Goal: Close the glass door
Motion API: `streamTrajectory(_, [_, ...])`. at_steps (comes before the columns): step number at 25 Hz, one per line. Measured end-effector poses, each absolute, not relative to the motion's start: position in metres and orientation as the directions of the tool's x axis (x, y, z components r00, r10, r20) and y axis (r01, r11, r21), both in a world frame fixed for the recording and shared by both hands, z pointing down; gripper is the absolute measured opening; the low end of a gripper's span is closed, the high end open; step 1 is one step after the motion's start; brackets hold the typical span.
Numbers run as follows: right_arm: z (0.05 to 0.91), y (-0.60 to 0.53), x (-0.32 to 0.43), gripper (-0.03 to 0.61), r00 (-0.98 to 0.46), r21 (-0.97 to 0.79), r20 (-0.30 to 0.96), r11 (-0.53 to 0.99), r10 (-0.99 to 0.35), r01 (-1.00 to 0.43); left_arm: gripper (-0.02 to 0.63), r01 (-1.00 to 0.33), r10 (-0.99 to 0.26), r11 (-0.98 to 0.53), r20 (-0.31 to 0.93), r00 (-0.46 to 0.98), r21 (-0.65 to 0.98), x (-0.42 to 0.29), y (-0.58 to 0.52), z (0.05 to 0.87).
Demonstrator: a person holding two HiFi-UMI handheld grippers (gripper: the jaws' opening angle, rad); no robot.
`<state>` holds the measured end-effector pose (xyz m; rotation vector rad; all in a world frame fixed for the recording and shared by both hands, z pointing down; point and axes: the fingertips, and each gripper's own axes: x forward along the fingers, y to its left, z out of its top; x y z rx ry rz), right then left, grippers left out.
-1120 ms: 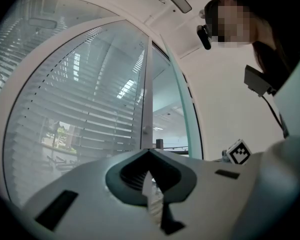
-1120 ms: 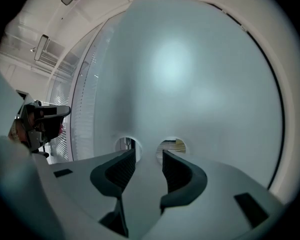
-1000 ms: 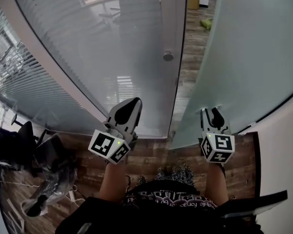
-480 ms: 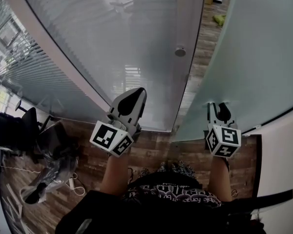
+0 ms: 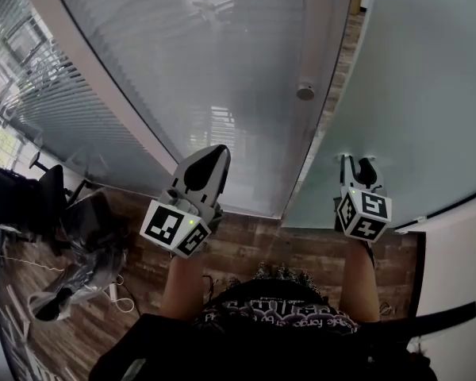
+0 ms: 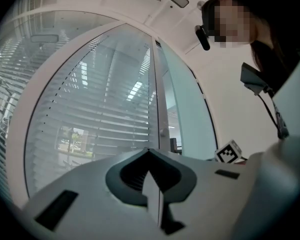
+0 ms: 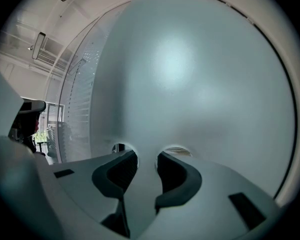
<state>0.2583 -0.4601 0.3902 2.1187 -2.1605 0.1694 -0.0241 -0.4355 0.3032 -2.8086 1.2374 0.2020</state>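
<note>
No words, numbers, brands or signs readable anywhere in your views. Only coded marks: black-and-white square patterns on left marker cube and right marker cube, no letters or digits in them. Your left gripper view catches one such square on right marker cube, at the right beyond the jaws. Patterned band on your garment looks like rows of lettering, too blurred to read.
</note>
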Motion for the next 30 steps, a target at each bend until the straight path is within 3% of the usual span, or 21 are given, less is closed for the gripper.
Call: streamTrajectory(30, [0.393, -0.526, 0.272, 0.126, 0.010, 0.001, 0.153, -0.010, -0.988, -1.000, 0.002, -0.781, -0.770, -0.624, -0.159, 0.618, -0.010, -0.037, -0.448, 0.304])
